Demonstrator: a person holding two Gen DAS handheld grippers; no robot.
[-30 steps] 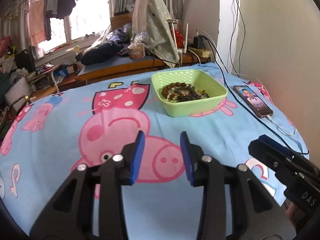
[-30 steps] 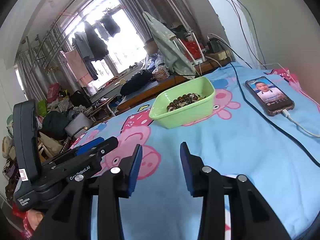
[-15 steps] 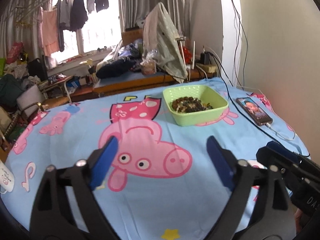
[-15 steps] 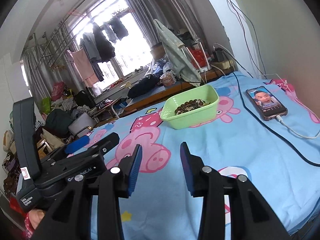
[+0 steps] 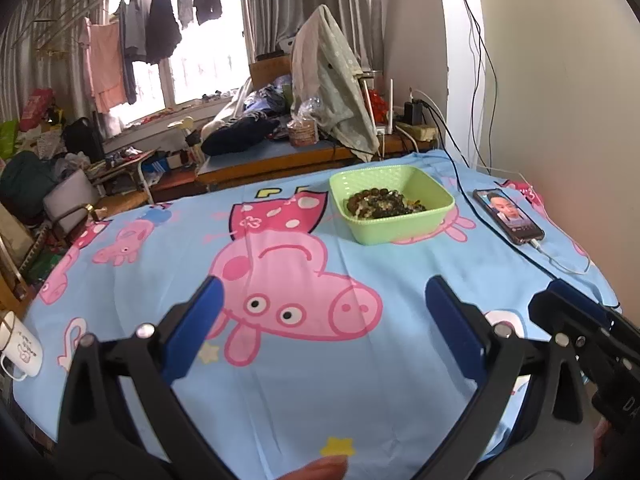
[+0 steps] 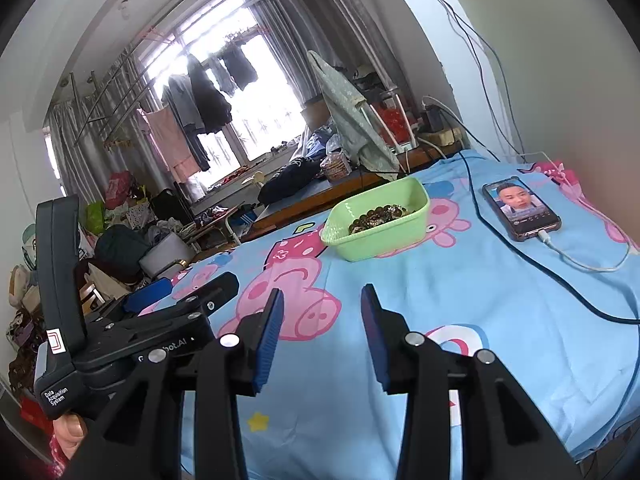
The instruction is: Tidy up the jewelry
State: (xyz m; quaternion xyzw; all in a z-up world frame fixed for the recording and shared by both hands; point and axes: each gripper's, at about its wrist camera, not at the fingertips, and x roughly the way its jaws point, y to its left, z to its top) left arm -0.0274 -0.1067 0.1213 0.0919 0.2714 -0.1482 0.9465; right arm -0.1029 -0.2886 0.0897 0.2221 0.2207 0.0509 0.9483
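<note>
A light green plastic basket (image 5: 434,218) stands on the far right part of the blue cartoon-pig cloth; it also shows in the right wrist view (image 6: 384,238). Inside lies a heap of dark beaded jewelry (image 5: 380,204), also seen in the right wrist view (image 6: 378,214). My left gripper (image 5: 324,316) is wide open and empty, held above the near part of the cloth. My right gripper (image 6: 322,318) is open with a narrower gap and empty, well short of the basket. Each gripper shows at the edge of the other's view.
A phone (image 5: 508,216) with a lit screen lies right of the basket, with a white charging cable and a black cable (image 6: 532,264) running across the cloth. A white mug (image 5: 18,350) stands at the cloth's left edge. A cluttered desk and window lie beyond.
My left gripper has opened from a narrow gap to wide open and pulled back and up from the basket. My right gripper has also drawn back, with its gap unchanged.
</note>
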